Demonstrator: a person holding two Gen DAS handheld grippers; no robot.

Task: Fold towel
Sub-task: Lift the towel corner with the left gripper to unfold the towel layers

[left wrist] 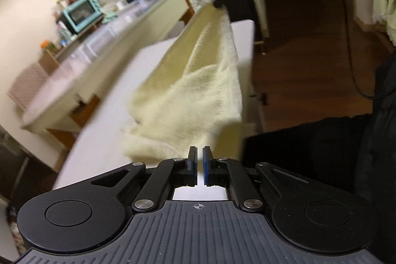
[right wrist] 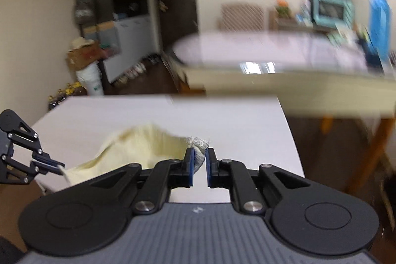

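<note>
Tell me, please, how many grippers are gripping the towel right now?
2. The right gripper pinches a towel corner above the white table. The left gripper clamps another edge at the left; its own view hides that contact.

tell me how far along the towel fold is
Early stage. Done: both corners look gripped, the right hand-held gripper shut on a towel corner, and the left hand-held gripper pinching another. In hand: the towel hangs stretched between them, its lower part bunched on the white table. Left: no flat fold shows yet.
</note>
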